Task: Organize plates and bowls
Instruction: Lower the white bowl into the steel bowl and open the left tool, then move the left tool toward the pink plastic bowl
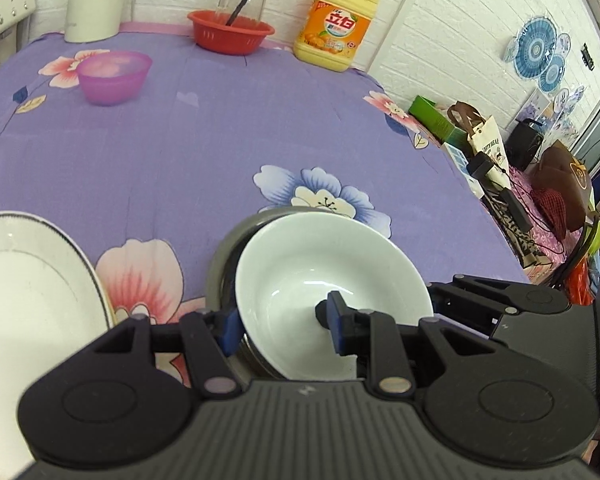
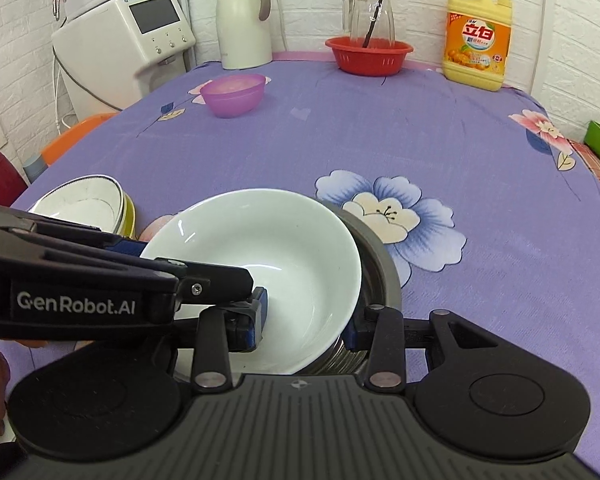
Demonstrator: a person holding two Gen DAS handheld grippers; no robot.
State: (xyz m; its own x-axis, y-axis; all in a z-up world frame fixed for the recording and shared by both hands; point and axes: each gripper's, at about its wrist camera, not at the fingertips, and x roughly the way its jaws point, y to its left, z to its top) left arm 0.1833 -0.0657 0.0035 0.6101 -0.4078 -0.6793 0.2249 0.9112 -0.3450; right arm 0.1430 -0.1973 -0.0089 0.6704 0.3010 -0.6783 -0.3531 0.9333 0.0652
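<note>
Stacking is partway: both the left gripper (image 1: 284,324) and right gripper (image 2: 304,320) pinch the white bowl (image 2: 260,272), apparently seated tilted in the steel bowl (image 2: 380,276). Beyond it, the purple bowl (image 2: 234,94) waits unsorted.

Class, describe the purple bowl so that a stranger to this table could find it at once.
Start at the purple floral tablecloth and look to its far end, where a cream jug stands by the wall. Just in front of it sits the purple bowl, alone. Unlike the red basket nearby, it is translucent and holds nothing.
</note>
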